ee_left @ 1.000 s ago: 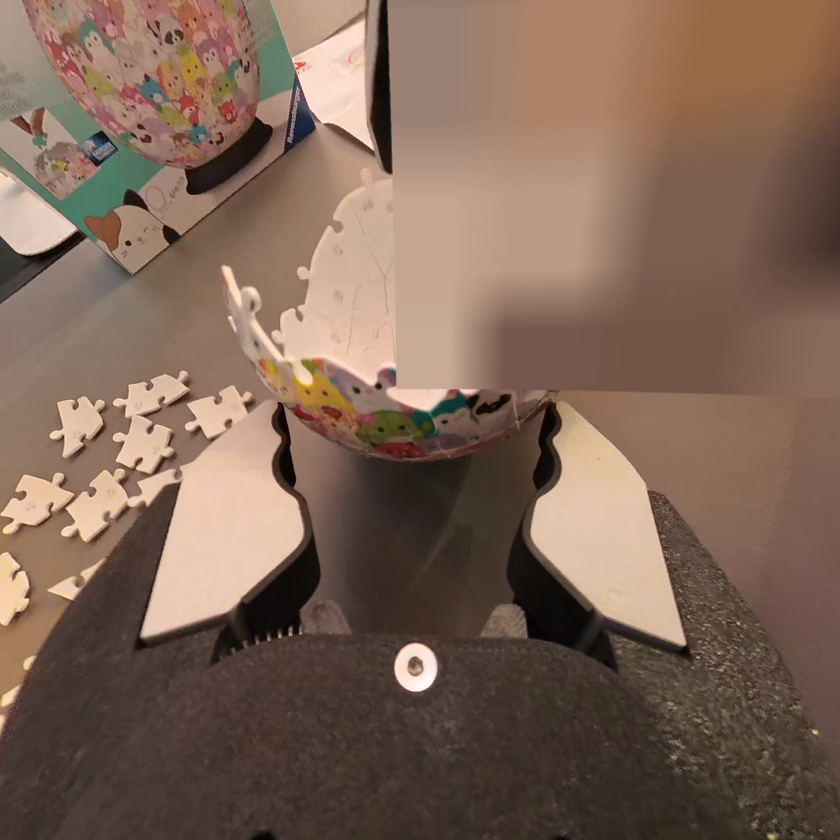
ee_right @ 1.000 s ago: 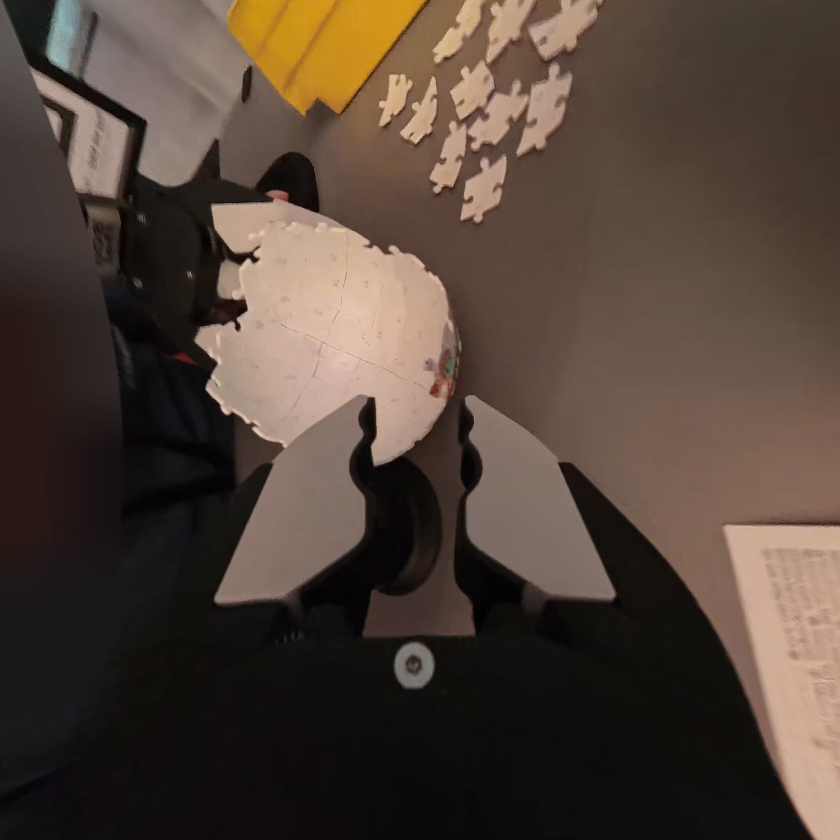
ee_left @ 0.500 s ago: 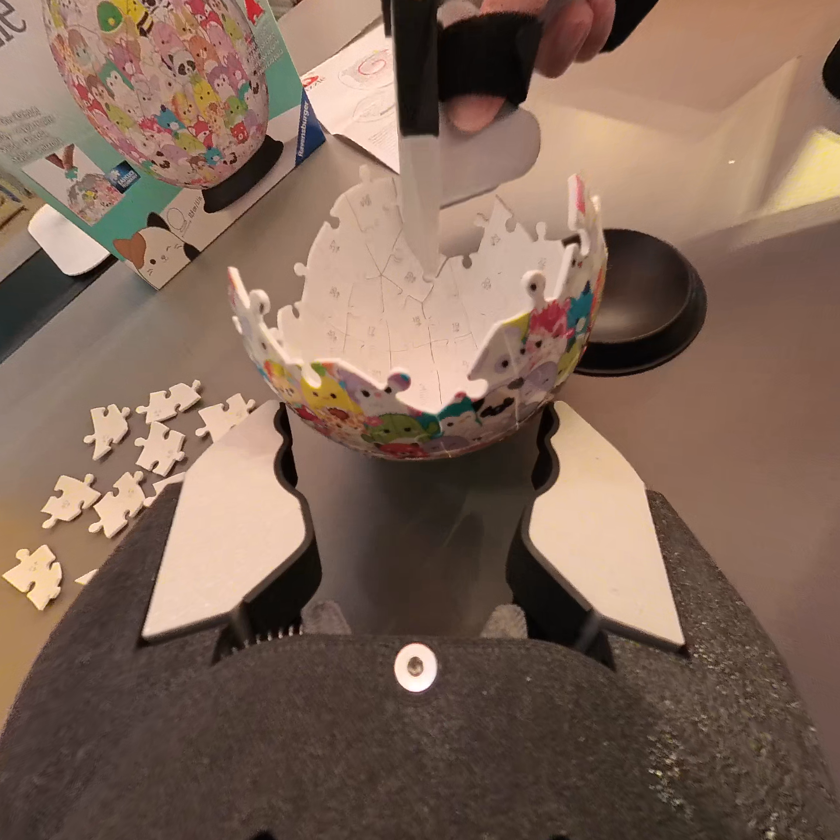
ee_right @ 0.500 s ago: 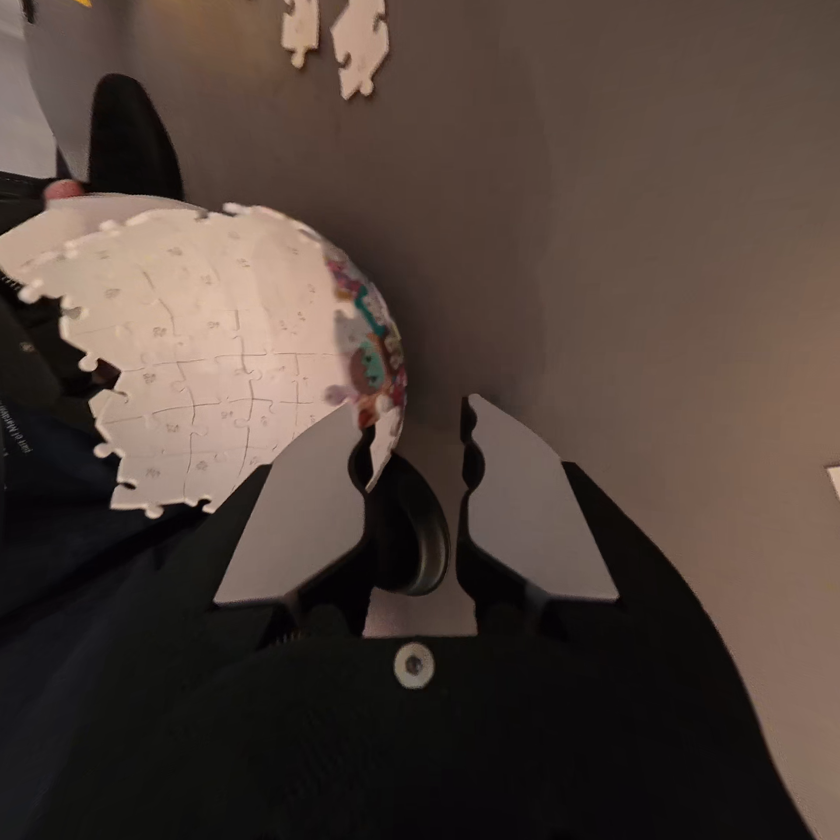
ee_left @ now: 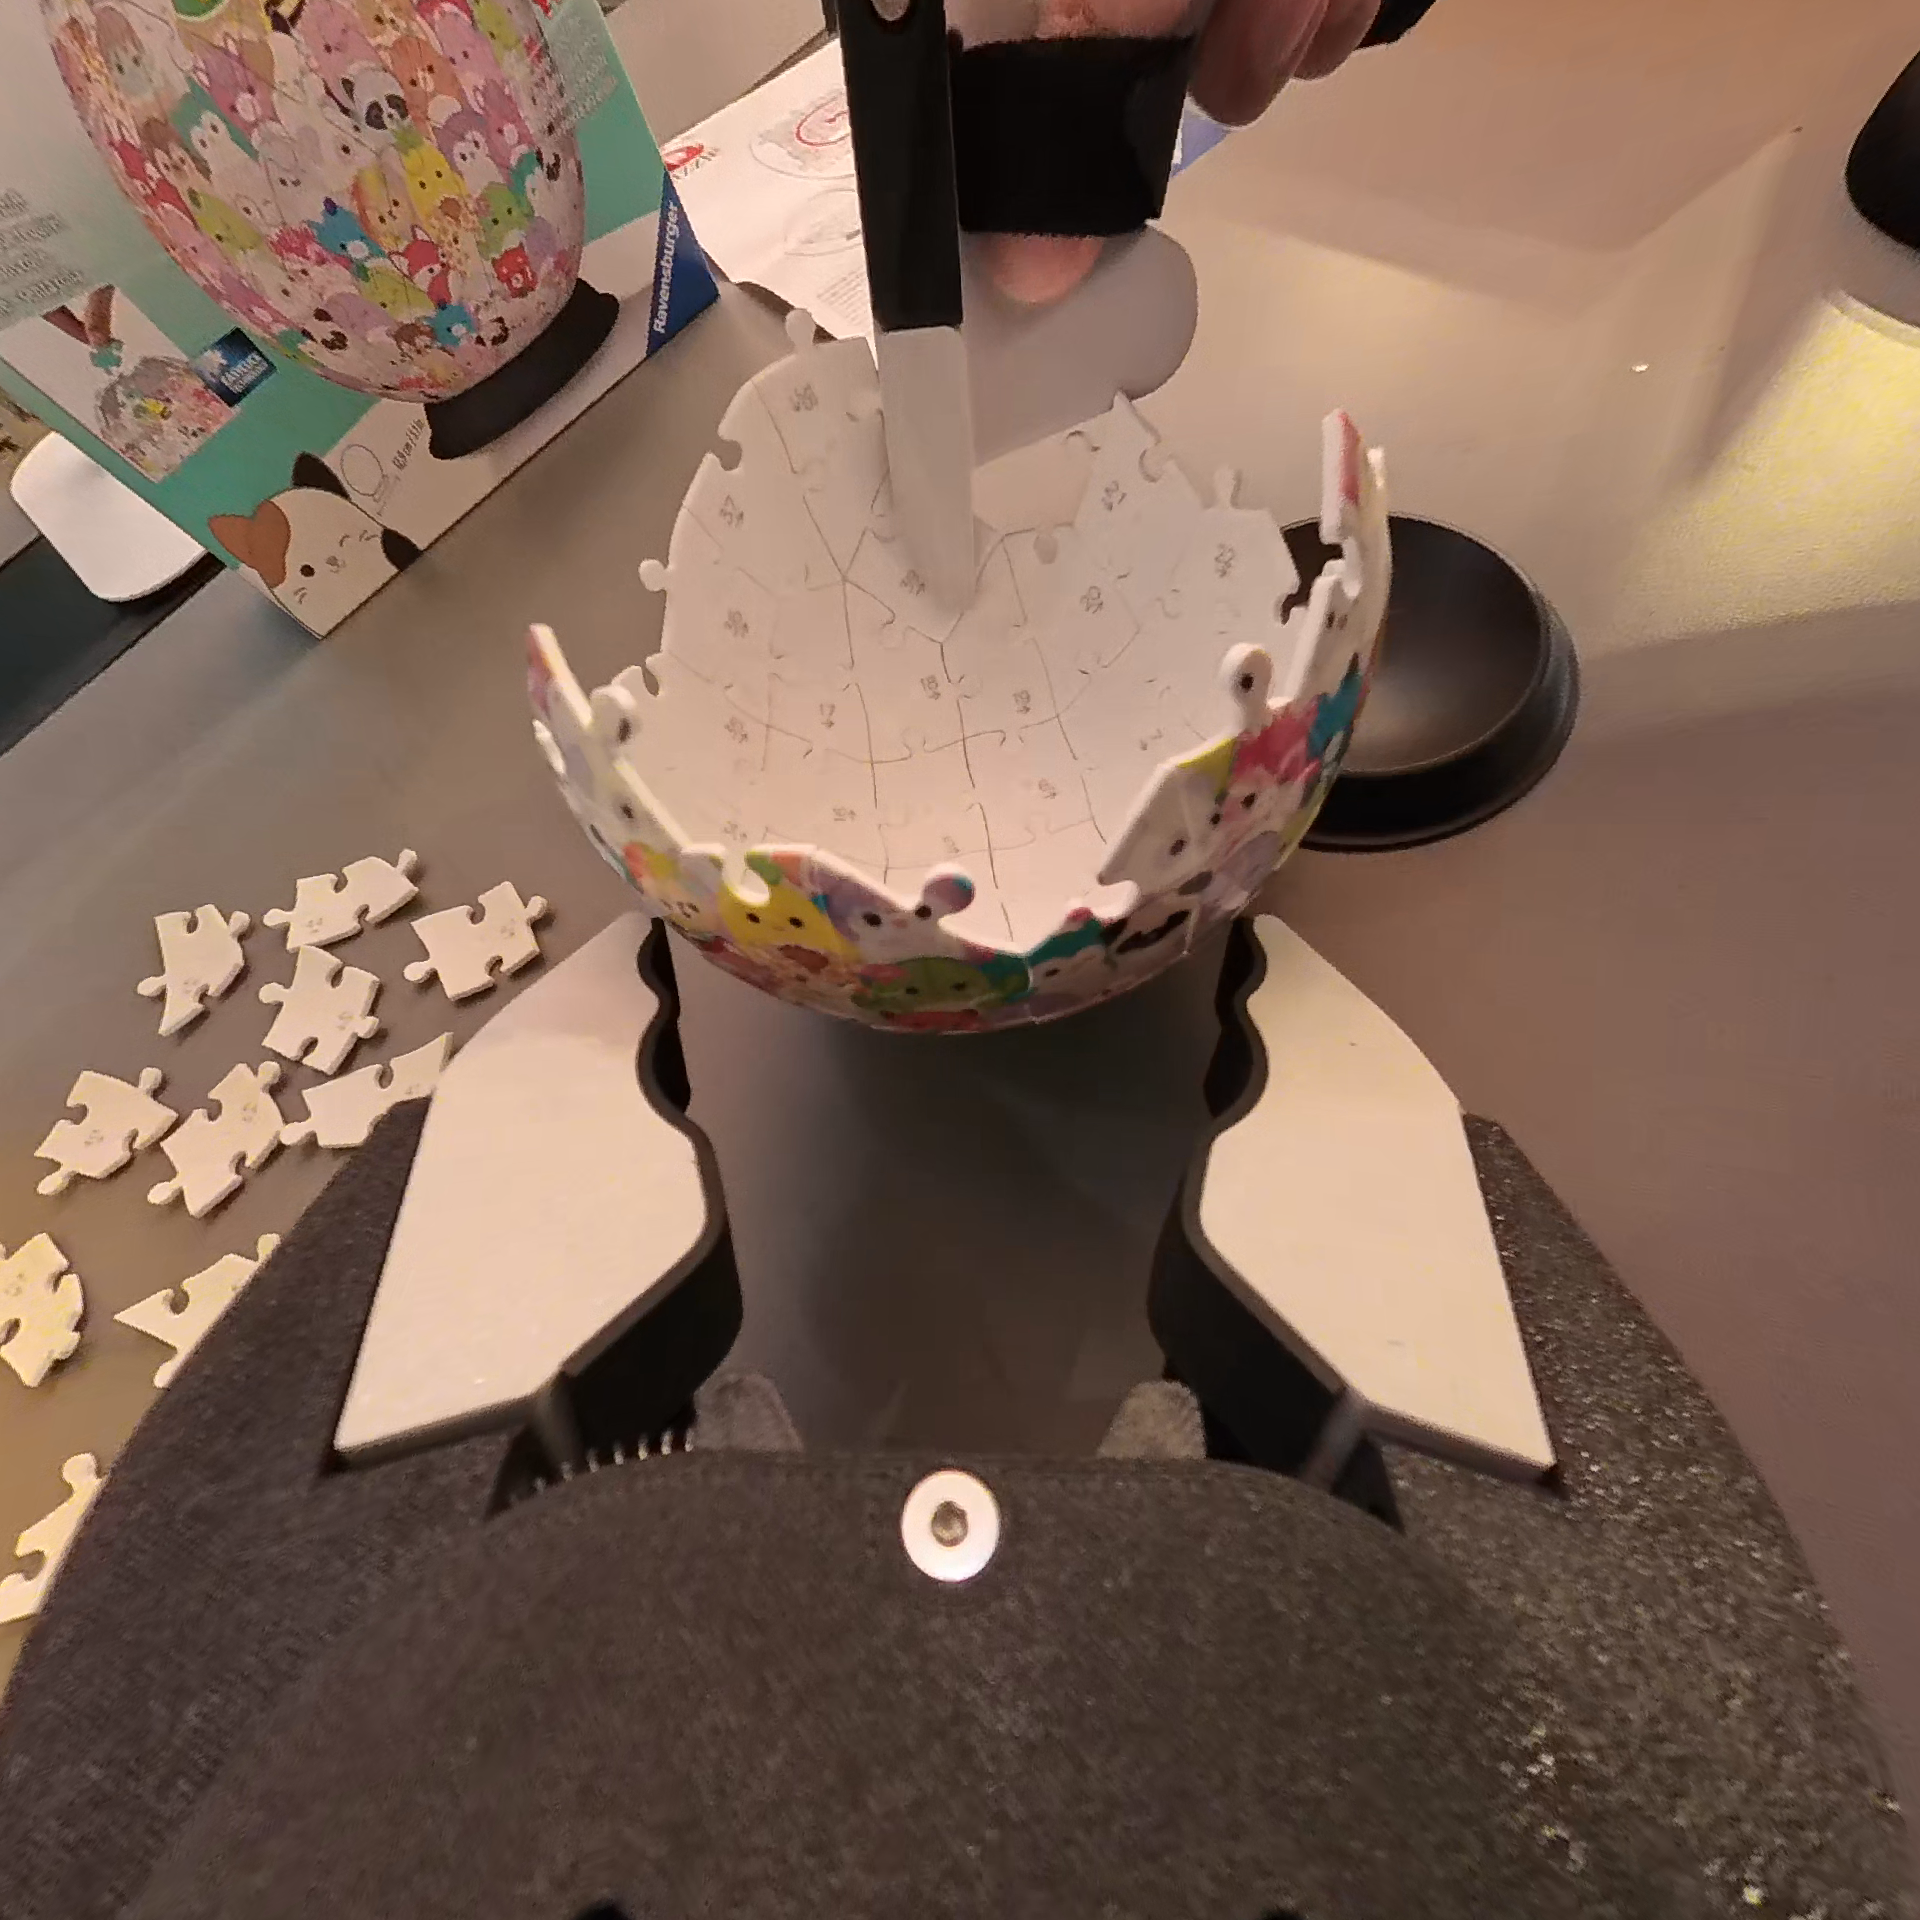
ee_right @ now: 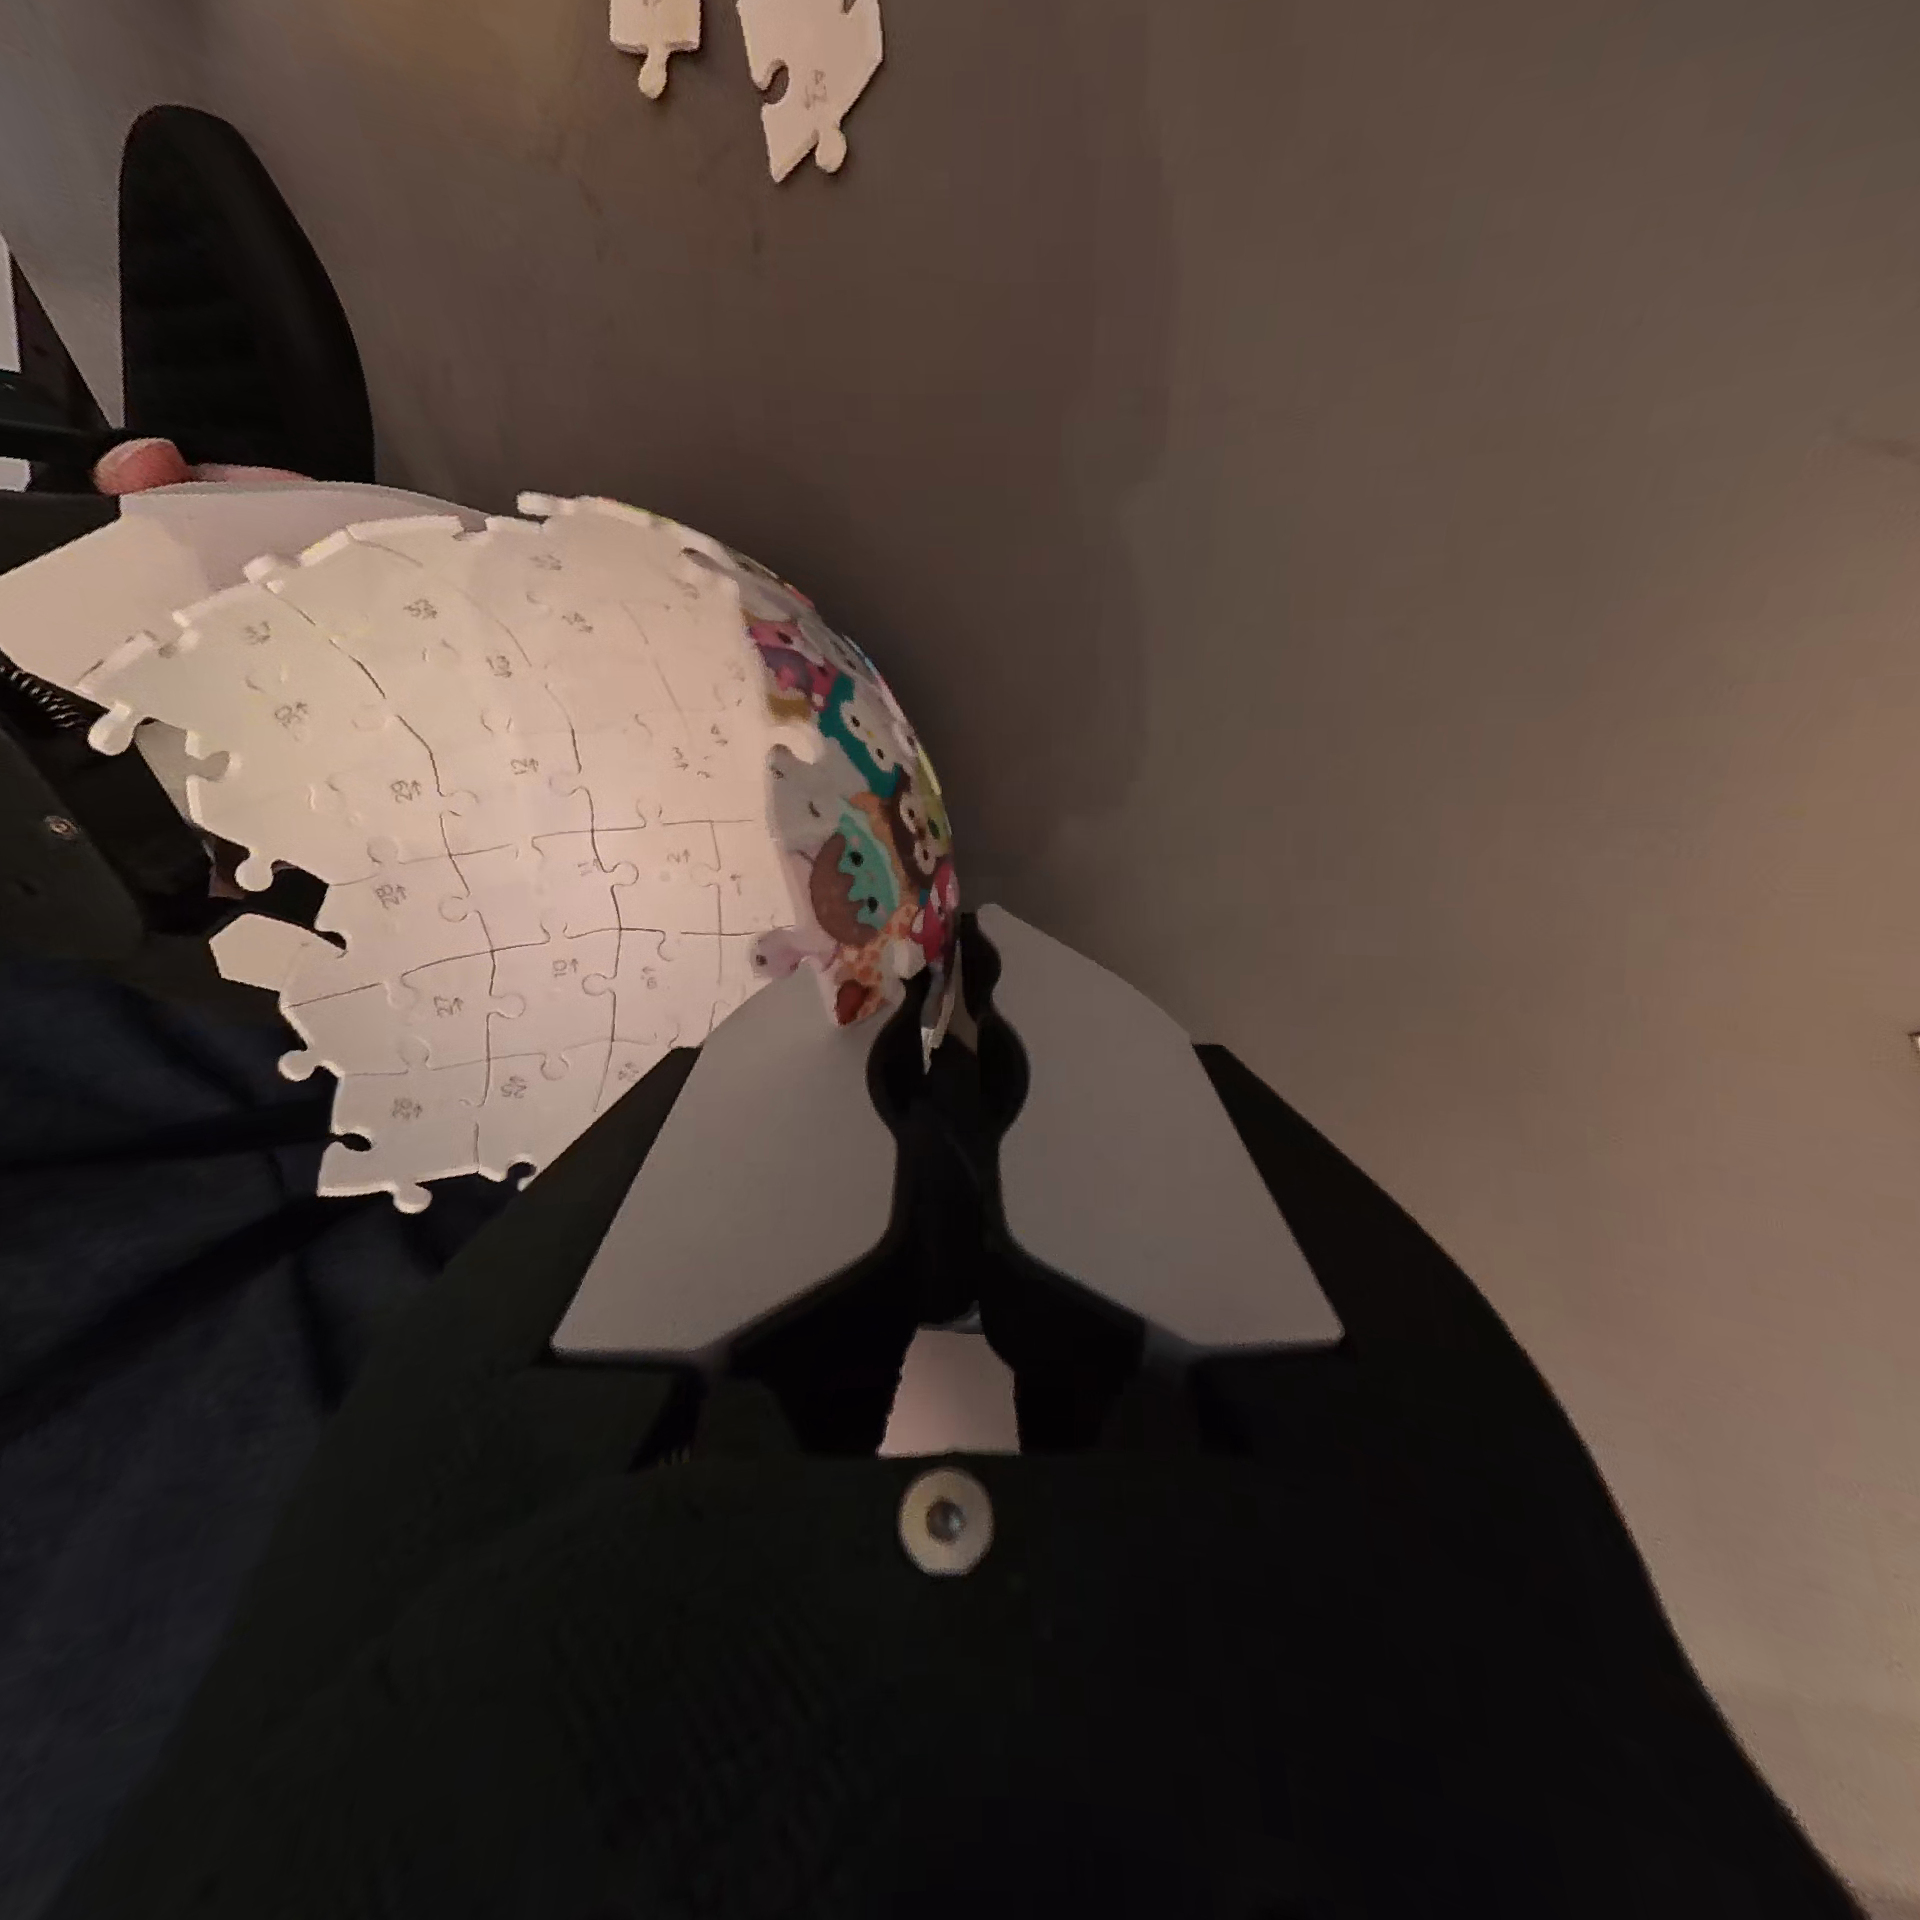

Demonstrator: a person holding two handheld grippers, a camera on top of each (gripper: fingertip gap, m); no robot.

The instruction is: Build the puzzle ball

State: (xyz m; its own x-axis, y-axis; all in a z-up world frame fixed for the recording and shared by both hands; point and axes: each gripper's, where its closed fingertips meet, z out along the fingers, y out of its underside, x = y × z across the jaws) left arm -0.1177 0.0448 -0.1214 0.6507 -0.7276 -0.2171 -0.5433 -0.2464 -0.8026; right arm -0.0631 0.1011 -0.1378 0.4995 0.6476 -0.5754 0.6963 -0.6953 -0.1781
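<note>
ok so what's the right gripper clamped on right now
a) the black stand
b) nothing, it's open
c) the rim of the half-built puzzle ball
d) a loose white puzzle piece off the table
c: in the right wrist view the right gripper has its fingers closed on the jagged rim of the half-built puzzle ball, one finger inside the white shell and one on the printed outside.
</note>
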